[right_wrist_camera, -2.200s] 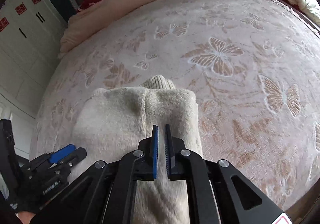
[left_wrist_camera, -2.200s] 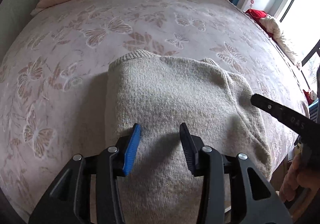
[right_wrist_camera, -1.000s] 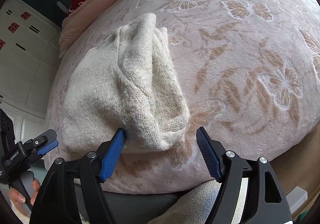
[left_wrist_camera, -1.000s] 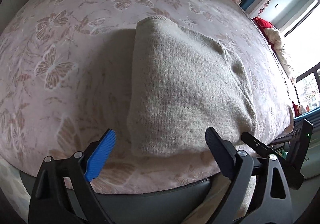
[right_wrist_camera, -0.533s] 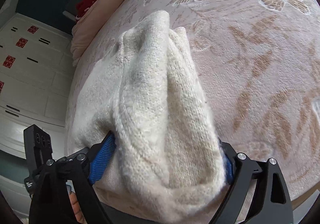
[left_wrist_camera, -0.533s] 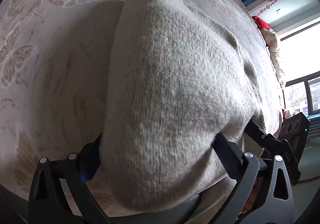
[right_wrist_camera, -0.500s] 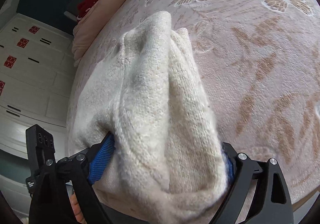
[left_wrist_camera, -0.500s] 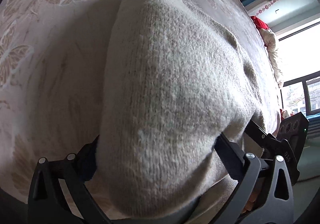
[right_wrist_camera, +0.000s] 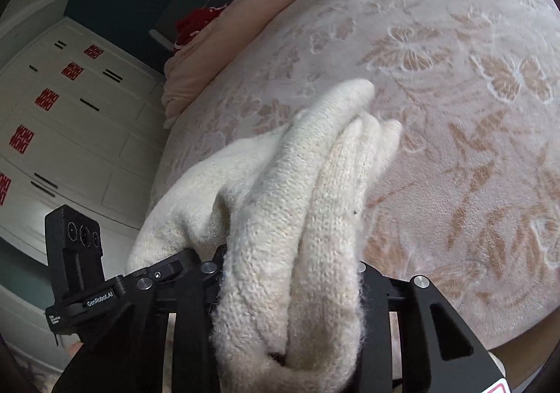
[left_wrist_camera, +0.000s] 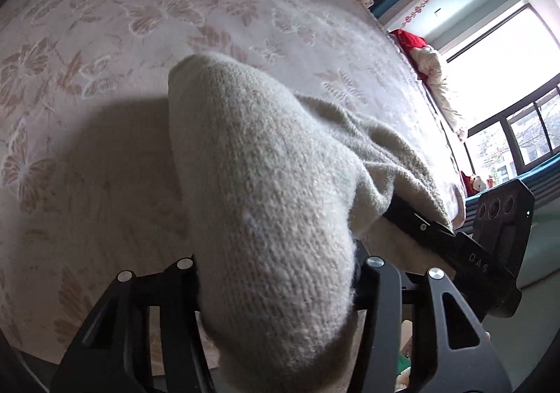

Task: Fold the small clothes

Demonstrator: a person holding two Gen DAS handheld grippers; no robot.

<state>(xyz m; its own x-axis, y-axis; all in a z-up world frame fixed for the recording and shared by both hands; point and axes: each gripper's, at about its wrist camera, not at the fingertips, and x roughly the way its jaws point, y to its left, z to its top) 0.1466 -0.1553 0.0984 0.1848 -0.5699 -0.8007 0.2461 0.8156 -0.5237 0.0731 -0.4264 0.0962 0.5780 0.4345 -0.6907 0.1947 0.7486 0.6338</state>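
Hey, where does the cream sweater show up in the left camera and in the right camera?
Left wrist view: the sweater fills the lower centre, bunched in the left tongs.
Right wrist view: it runs from centre to bottom, bunched in the right tongs.
Shared landmark: the butterfly bedspread lies under it in both.

1. "DAS" in pale letters runs along the black arm of the right gripper (left_wrist_camera: pixel 413 221), seen to the right of the left gripper's fingers.
2. "GenRobot.AI" is printed on the black body of the left gripper (right_wrist_camera: pixel 196 263), seen to the left of the right gripper's fingers; the smaller white line below it is too small to read.
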